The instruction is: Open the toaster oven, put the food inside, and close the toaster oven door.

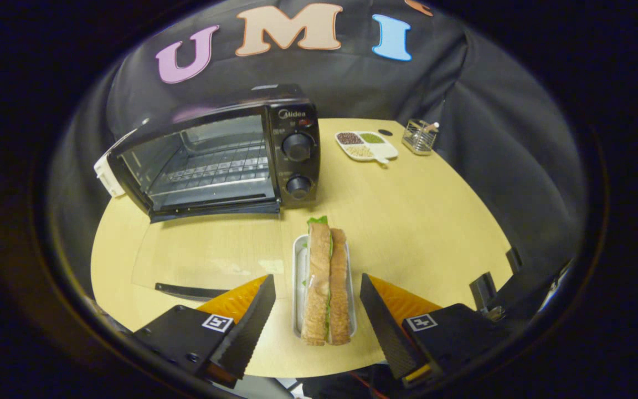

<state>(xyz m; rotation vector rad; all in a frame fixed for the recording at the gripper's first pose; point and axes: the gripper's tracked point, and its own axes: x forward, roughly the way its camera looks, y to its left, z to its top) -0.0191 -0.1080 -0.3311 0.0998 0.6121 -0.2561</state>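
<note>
With the toaster oven [214,160] door [208,260] already down flat on the table [418,221], the gripper [316,310] fingers stand apart either side of the sandwich [325,282] in its tray [298,277]; gripping, loading and closing remain

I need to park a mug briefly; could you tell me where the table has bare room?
Free: the light wooden tabletop between the sandwich in its metal tray and the divided white dish. Crowded: the black toaster oven's lowered glass door and the open gripper around the tray.
</note>
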